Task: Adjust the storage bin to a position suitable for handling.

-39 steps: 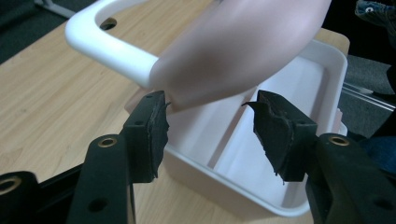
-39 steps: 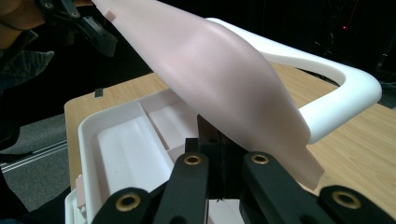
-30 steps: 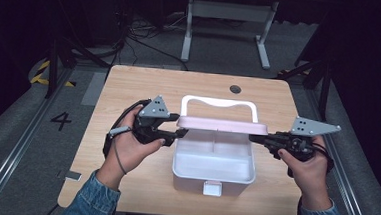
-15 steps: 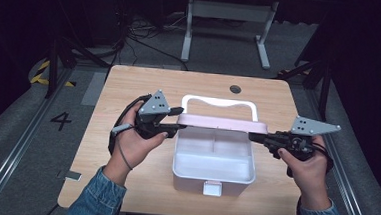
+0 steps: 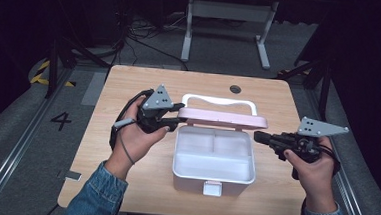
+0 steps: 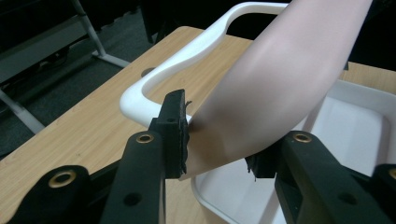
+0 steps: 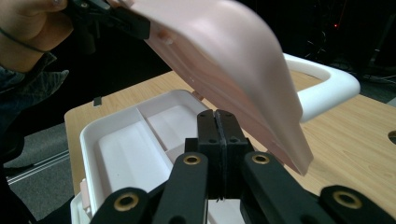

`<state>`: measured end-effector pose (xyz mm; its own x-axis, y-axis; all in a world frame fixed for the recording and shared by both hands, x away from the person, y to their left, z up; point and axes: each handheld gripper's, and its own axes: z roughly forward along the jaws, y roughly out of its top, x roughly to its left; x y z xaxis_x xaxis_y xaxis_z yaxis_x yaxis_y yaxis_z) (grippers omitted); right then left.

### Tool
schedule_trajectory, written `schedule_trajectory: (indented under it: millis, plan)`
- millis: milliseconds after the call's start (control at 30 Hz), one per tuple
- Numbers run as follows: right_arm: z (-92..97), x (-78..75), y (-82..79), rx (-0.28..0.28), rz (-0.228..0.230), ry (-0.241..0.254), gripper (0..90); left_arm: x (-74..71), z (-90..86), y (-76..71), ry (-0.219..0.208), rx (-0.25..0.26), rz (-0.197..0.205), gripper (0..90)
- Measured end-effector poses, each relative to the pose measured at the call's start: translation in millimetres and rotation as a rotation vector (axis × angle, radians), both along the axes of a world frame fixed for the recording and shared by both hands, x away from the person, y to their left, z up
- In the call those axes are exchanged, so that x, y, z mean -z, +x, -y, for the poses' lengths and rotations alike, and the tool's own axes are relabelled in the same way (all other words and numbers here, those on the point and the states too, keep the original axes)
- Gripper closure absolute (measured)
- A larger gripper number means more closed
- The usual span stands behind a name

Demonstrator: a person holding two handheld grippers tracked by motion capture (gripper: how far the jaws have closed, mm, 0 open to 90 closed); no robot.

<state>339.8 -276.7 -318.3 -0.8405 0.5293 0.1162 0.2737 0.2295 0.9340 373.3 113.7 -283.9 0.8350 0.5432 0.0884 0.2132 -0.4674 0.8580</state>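
Squarely near the front edge of the wooden table (image 5: 130, 84) sits a white plastic box (image 5: 213, 175), smooth and glossy, rectangular with rounded corners; its inside is split by low moulded walls into one long compartment along the front and two smaller ones behind. A small white latch tab (image 5: 212, 189) juts from its front wall. The pale pink lid (image 5: 223, 118), a matt, gently curved plastic shell, stands raised over the box's far side, and a thick white loop handle (image 5: 219, 100) with rounded corners rises beyond it. The left gripper (image 6: 219, 140), black with brass-coloured rivets and ribbed rubber pads, has just been closing its jaws and now has the lid's left corner clamped between them. The right gripper (image 7: 217, 128) hovers just off the box's right side with its jaws pressed together on nothing. The tabletop is light wood-grain laminate with a round cable hole (image 5: 235, 89) near its far edge. On the floor left of the table, a dark "4" (image 5: 61, 120) is painted.
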Motion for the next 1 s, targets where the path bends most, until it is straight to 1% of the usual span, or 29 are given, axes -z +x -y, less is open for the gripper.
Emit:
schedule_trajectory:
  millis: [33,100,133,200,300,367,500,600,700,867,1000]
  plan:
    - [1.7,-0.3,-1.3,0.005,-0.001,-0.001,90.0,-0.9,0.3,2.1,-0.010,-0.003,-0.010,65.4]
    - [5.6,-0.5,-3.8,0.017,-0.002,-0.005,90.0,-2.7,0.4,7.0,-0.007,0.003,-0.007,66.5]
    - [7.6,-0.3,-4.9,0.023,-0.002,-0.004,90.0,-2.9,1.0,8.2,-0.015,-0.001,-0.011,67.1]
    - [11.3,0.0,-6.8,0.037,0.000,-0.004,90.0,-4.1,2.0,12.4,-0.019,0.002,-0.014,68.5]
    - [18.6,0.1,-10.7,0.059,-0.005,-0.002,90.0,-6.1,2.9,18.8,-0.014,-0.001,-0.015,70.1]
    - [23.3,0.2,-13.5,0.072,-0.004,-0.002,90.0,-6.9,3.3,23.5,-0.022,-0.006,-0.025,70.9]
    - [31.8,0.6,-18.9,0.098,-0.003,0.001,90.0,-6.9,2.6,33.3,-0.042,-0.005,-0.028,72.4]
    - [36.9,1.6,-22.7,0.117,-0.009,0.005,90.0,-6.8,2.4,39.5,-0.057,-0.008,-0.043,73.2]
    - [40.4,2.6,-25.0,0.131,-0.011,0.004,90.0,-6.9,2.7,46.6,-0.062,-0.011,-0.042,73.7]
    - [45.5,4.9,-27.4,0.147,-0.017,0.003,90.0,-5.4,3.2,56.0,-0.077,-0.021,-0.060,74.4]
    - [47.6,6.4,-28.5,0.154,-0.023,0.003,89.3,-3.7,3.6,63.8,-0.089,-0.024,-0.066,74.5]
